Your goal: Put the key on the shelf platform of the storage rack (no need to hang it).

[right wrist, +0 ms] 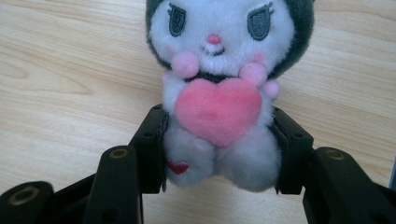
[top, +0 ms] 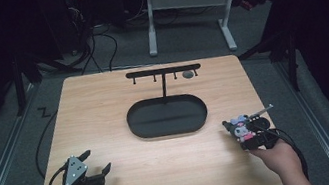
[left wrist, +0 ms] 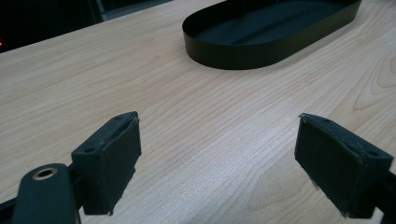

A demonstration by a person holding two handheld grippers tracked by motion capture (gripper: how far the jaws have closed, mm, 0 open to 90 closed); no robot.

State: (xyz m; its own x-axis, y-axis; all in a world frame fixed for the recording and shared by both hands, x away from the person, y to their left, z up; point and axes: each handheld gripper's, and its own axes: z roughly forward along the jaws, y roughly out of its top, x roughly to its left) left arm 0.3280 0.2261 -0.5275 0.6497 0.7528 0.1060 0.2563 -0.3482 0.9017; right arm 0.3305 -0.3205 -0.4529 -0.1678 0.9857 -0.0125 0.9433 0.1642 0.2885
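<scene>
From above, my right gripper (top: 252,134) sits at the near right of the table (top: 102,98) with a small plush (top: 241,129) in its jaws, the toy's dark head pointing away from my hand and toward the table's middle. A thin metal piece sticks out from the plush toward the right edge (a keyring or hook, I cannot tell which). The oval black tray (top: 167,116) lies left of and beyond that gripper, with a T-shaped rack (top: 163,71) rising from its far rim; the rack's bar carries short pegs and something small and grey hangs near its right end. My left gripper (top: 95,167) rests at the near left, well apart from the plush, so the right hand is plainly the one placed for whatever comes.

Along the left gripper's own view, the pads (left wrist: 109,161) stand wide apart with bare wood between them, nothing held. The tray (left wrist: 233,58) lies ahead and to the right.

Looking along the right gripper (right wrist: 219,154), the jaws press in on either side of the plush (right wrist: 219,93) at its lower body, below the pink heart, closed as far as the stuffing lets them. The toy stands upright between them, face toward the camera, its long axis running straight out from the jaws. I judge any move to tray or rack turns on that: the plush goes leftward and away from me.
</scene>
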